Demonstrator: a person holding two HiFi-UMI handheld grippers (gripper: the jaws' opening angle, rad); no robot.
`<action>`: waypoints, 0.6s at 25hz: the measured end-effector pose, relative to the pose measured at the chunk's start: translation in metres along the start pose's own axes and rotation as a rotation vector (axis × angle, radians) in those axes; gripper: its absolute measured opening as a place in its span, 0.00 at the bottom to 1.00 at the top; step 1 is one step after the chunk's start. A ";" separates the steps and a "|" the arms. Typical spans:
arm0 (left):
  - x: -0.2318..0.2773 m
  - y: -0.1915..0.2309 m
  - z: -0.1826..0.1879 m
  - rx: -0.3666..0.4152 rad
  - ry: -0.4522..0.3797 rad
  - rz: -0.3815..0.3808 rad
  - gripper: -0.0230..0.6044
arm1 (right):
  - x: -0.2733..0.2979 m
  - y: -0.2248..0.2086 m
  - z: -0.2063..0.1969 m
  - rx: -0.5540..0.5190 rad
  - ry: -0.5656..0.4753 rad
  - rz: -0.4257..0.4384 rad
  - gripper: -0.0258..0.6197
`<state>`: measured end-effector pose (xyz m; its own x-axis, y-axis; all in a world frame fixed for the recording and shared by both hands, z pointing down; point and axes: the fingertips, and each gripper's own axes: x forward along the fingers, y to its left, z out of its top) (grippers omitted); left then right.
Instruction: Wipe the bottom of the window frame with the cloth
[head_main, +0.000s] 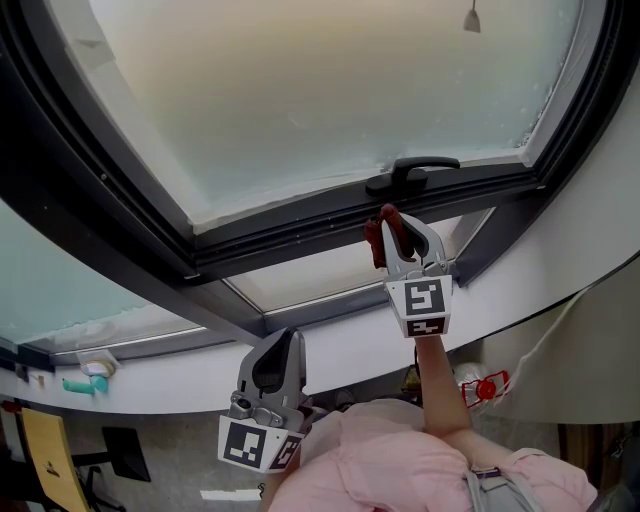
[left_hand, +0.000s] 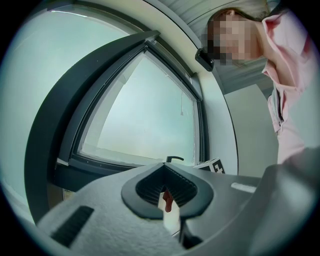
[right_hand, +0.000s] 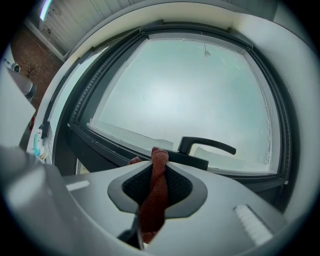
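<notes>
Just under the handle (head_main: 415, 172), beside the window frame (head_main: 300, 238) bottom rail, the right gripper (head_main: 402, 235) pinches a red cloth (head_main: 384, 230) between its fingers. The cloth looks soft, light and floppy, best held mid-bunch. The left gripper (head_main: 278, 350) hangs lower, its fingers closed and empty.
</notes>
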<state>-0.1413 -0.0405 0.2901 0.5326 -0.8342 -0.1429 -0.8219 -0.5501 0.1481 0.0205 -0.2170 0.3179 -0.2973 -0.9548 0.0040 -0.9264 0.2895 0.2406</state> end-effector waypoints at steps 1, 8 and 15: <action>0.000 0.000 0.000 0.000 0.001 -0.001 0.03 | 0.000 -0.002 0.000 0.004 0.002 -0.006 0.14; 0.000 -0.001 0.000 -0.002 -0.003 -0.001 0.03 | -0.003 -0.017 -0.007 -0.011 0.010 -0.033 0.14; 0.000 -0.004 -0.001 -0.006 0.001 -0.014 0.03 | -0.004 -0.026 -0.008 0.002 0.013 -0.051 0.14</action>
<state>-0.1382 -0.0387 0.2902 0.5440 -0.8266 -0.1442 -0.8133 -0.5617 0.1518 0.0474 -0.2213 0.3199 -0.2468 -0.9690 0.0048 -0.9406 0.2408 0.2392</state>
